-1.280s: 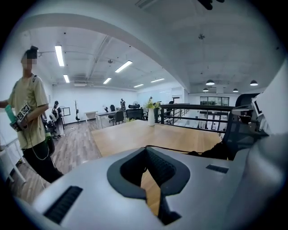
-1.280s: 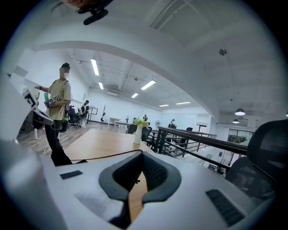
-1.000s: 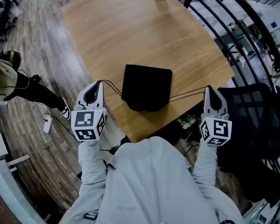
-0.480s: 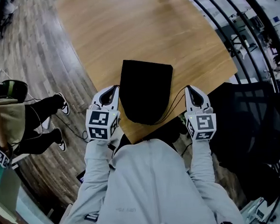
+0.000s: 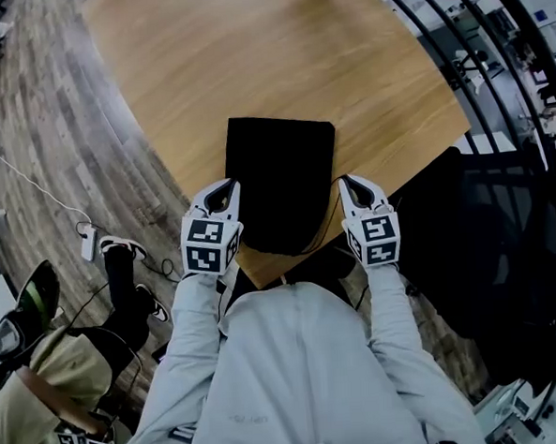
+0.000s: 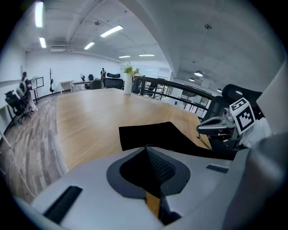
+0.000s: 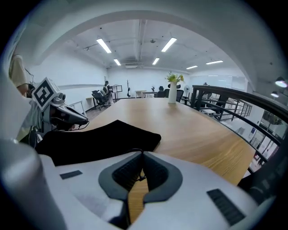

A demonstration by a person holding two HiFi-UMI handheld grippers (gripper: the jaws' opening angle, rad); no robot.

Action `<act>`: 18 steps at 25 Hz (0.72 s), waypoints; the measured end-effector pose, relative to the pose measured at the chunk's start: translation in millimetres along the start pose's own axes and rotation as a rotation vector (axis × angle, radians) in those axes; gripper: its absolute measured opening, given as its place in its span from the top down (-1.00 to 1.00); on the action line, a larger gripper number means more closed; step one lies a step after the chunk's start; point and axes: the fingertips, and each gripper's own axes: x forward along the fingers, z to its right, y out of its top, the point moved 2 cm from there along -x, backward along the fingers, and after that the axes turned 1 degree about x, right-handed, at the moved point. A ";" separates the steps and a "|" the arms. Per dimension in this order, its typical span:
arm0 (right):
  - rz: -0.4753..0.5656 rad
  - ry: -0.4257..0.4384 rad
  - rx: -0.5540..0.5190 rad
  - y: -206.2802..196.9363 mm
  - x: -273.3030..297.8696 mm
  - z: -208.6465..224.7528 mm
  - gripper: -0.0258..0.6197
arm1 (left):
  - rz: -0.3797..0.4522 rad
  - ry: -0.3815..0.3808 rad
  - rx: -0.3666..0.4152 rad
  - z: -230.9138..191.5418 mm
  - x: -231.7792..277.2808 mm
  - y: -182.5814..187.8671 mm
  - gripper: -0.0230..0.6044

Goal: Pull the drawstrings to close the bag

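Lying flat near front edge of wooden table (image 5: pixel 249 59): black bag (image 5: pixel 280 183), between 2 grippers. Left gripper (image 5: pixel 227 188) just beside bag's left side, jaws closed tight, pinching thin left drawstring (image 6: pixel 146 146). Right gripper (image 5: pixel 348 184) just beside bag's right side, jaws closed tight on right drawstring (image 7: pixel 134 150).

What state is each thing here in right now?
Bag: lying flat on the table, by its near edge; whether its mouth is fully cinched is unclear.
Left gripper: shut on the left drawstring.
Right gripper: shut on the right drawstring.
Vase: upright at the table's far end.
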 end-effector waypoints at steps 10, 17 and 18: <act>-0.083 0.023 0.080 -22.3 20.3 -2.7 0.84 | -0.072 0.022 0.026 -8.9 15.3 -19.7 0.83; -0.103 0.044 0.127 -26.2 14.9 -6.3 0.49 | -0.068 0.018 0.034 -13.9 11.3 -20.2 0.41; -0.097 0.041 0.130 -24.7 13.4 -6.1 0.49 | -0.065 0.017 0.037 -14.4 10.5 -19.6 0.39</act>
